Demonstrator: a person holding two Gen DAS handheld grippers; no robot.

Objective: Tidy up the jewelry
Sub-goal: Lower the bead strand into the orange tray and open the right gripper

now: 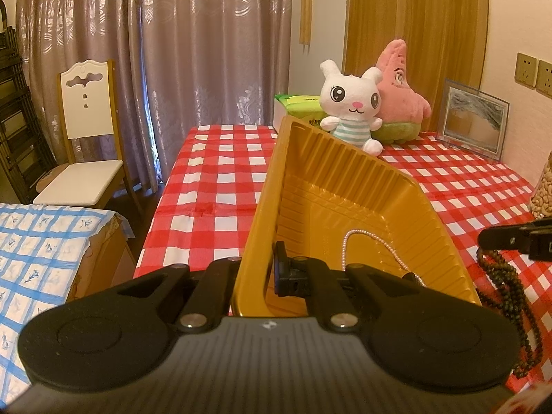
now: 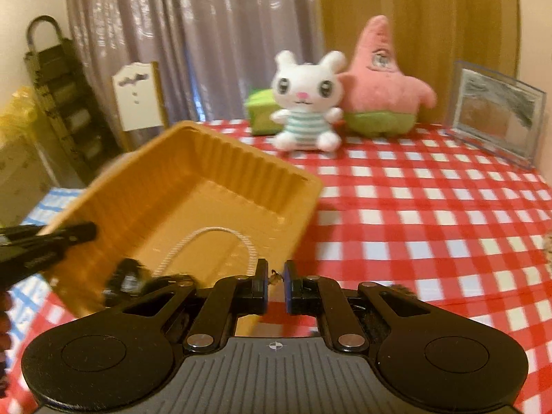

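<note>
A gold plastic tray (image 1: 348,186) is tilted up, its near left wall pinched in my left gripper (image 1: 257,272). A white pearl necklace (image 1: 365,241) lies on the tray floor; it also shows in the right wrist view (image 2: 210,238). My right gripper (image 2: 275,288) is nearly shut on a strand of the dark bead necklace (image 1: 507,283), which hangs from it just right of the tray (image 2: 193,193). In the right wrist view dark beads (image 2: 127,279) blur at the tray's near edge.
The table has a red-and-white check cloth (image 2: 431,224). At the back stand a white rabbit plush (image 1: 355,103), a pink star plush (image 1: 400,79), a green tissue pack (image 1: 300,103) and a picture frame (image 1: 472,117). A jar of nuts (image 1: 543,189) is at right. A chair (image 1: 86,131) stands left.
</note>
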